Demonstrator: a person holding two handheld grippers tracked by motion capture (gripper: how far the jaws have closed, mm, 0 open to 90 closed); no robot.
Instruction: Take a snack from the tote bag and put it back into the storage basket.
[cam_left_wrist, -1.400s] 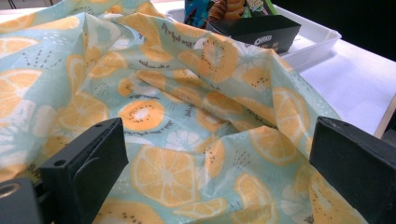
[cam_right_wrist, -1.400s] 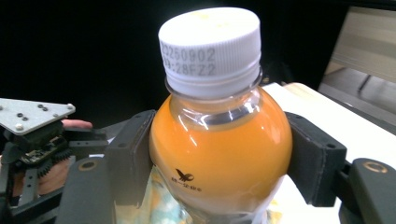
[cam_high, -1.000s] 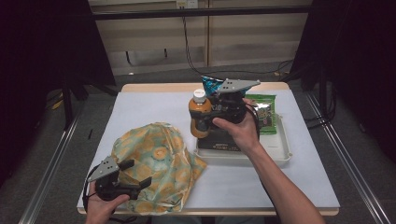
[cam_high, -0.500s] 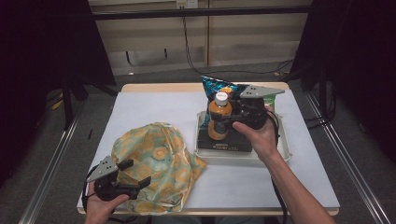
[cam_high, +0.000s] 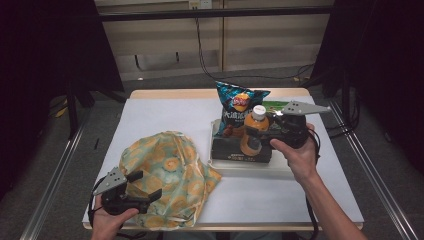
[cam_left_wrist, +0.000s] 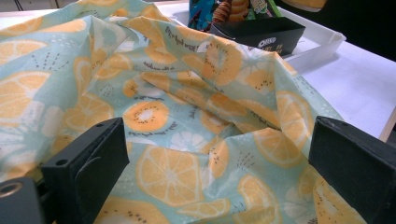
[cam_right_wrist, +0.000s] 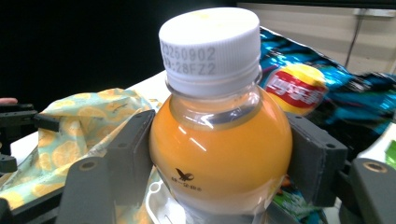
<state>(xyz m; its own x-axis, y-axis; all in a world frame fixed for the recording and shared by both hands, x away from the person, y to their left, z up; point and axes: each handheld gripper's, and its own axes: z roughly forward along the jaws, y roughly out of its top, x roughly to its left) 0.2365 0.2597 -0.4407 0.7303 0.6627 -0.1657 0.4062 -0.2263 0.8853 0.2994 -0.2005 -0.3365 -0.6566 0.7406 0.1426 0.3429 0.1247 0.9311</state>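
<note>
I'm gripping the juice bottle (cam_high: 253, 134) in my right tongs (cam_high: 260, 135) above the tray (cam_high: 250, 167); left tongs (cam_high: 145, 186) are gaping wide over the cloth (cam_high: 167, 172) near the worktop (cam_high: 150, 115) edge.

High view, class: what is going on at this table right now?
A person works with a gripper in each hand. The right gripper is shut on an orange juice bottle with a white cap, holding it upright above the white tray, which holds a black box and a blue chip bag. The left gripper rests open at the near edge of a fruit-print cloth bag on the table.
</note>
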